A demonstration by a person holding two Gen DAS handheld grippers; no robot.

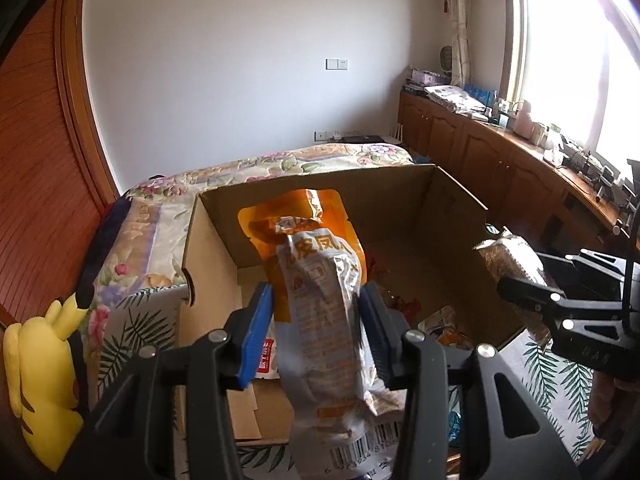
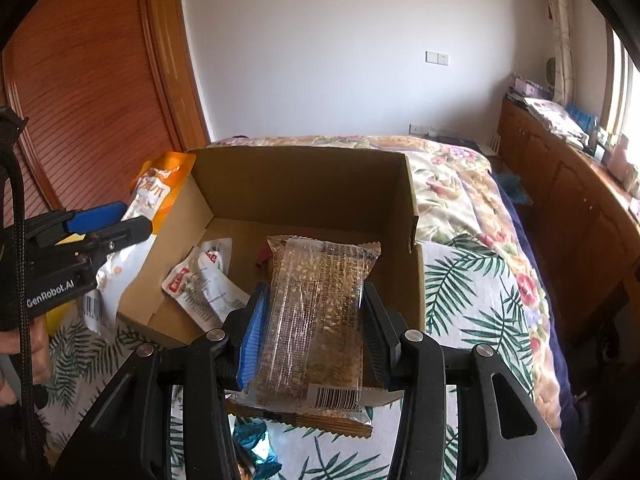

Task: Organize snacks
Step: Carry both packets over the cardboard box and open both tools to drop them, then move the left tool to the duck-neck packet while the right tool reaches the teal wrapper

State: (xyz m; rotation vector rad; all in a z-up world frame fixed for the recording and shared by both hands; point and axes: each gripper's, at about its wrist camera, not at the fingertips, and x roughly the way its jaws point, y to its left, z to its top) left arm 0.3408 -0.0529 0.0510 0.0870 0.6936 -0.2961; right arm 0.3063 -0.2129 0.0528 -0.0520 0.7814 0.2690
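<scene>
While both of your hands tilt downward over the box (image 2: 304, 184) on the bed (image 2: 460, 196), each gripper carries a snack. Your left gripper (image 1: 316, 328) is clamped partway on an orange packet (image 1: 320, 280), its blue pad and dark pad pressing the packet's sides; the packet stands upright above the box's near left wall. Your right gripper (image 2: 312, 328) is closed partway on a sesame bar (image 2: 316, 308) in clear wrap, held lengthwise over the box's near edge, pads touching both long sides. Inside the box a white packet (image 2: 204, 280) lies on the floor at left. Your left hand's fingers (image 2: 36, 344) show at that view's left edge.
</scene>
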